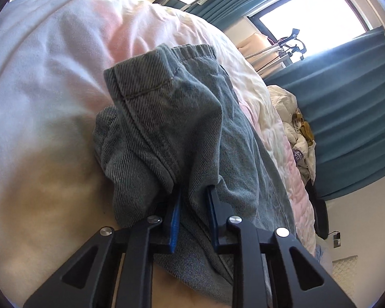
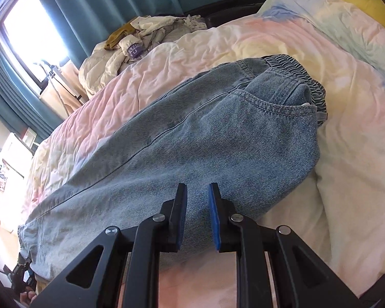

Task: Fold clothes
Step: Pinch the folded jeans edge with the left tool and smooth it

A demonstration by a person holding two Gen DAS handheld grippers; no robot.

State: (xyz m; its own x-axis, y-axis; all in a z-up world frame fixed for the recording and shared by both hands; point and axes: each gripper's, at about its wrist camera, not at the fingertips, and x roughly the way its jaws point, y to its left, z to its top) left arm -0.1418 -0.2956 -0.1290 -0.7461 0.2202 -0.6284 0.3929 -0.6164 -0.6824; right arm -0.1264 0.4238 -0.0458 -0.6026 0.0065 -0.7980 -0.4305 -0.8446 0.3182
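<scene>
Here, left fingers (image 1: 177,205) pinching jeans (image 1: 166,118) — right fingers (image 2: 182,205) narrowly spread, gripping nothing.

My left gripper (image 1: 192,192) is matte black: two angular arms with triangular cut-outs, round silver screw heads at the pivots, and blue pads (image 1: 175,220) lining the inner faces of its fingers. My right gripper (image 2: 197,192) is built the same, black links, silver screws, blue pads (image 2: 214,220) beside the pivots
</scene>
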